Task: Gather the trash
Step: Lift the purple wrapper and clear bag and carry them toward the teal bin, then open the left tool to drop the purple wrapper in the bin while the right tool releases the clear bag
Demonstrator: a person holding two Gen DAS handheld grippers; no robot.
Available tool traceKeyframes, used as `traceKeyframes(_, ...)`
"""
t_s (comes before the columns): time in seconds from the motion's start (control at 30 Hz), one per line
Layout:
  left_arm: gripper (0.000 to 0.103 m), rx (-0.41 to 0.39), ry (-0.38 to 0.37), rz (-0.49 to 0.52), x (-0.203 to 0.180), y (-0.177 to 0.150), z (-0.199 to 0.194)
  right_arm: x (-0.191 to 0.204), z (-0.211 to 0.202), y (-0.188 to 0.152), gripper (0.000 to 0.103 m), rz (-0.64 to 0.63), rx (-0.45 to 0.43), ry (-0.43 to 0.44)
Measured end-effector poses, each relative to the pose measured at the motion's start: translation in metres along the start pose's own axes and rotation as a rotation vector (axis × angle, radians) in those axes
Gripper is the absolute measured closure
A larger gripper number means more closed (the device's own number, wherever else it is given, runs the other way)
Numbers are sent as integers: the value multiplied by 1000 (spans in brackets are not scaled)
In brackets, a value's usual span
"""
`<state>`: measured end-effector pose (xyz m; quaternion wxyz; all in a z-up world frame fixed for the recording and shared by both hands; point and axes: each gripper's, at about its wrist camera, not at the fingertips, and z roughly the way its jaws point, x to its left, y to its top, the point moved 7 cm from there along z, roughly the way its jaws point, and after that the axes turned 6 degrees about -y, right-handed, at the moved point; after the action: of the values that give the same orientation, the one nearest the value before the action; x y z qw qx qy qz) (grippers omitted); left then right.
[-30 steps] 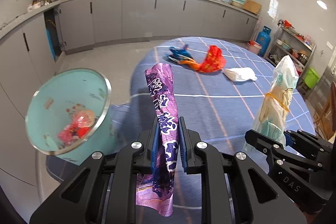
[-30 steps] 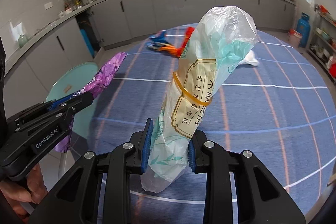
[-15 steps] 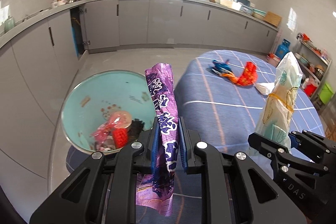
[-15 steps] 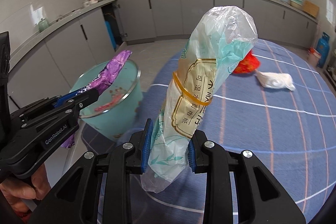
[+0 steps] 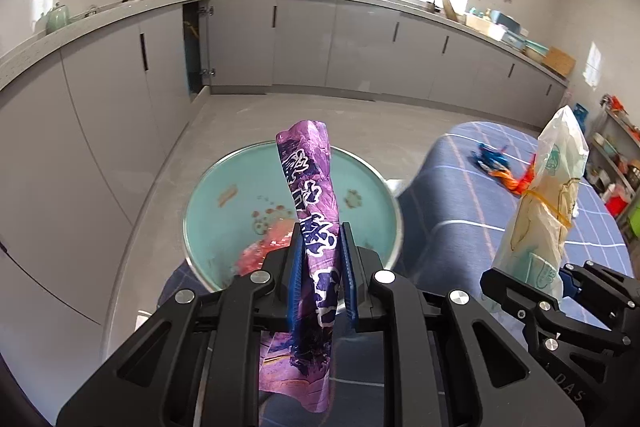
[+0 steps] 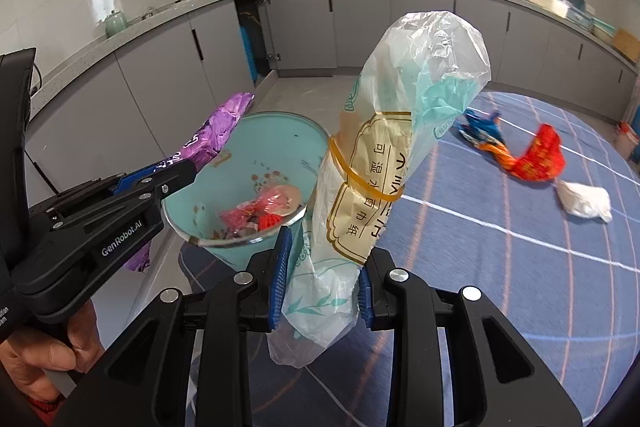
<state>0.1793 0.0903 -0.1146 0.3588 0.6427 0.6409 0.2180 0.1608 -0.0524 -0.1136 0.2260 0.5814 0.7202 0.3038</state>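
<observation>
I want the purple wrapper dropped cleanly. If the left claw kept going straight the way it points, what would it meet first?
Most likely the teal bin: its open mouth lies directly ahead of the left claw, which is shut on the purple wrapper. Past the rim it would reach the trash inside. Depth is uncertain.
</observation>
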Motion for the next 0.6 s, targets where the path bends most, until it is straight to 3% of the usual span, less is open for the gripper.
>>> traceKeyframes(0.6,86,64,56,-75,50,10,49,40,66,18,72,-85,84,63)
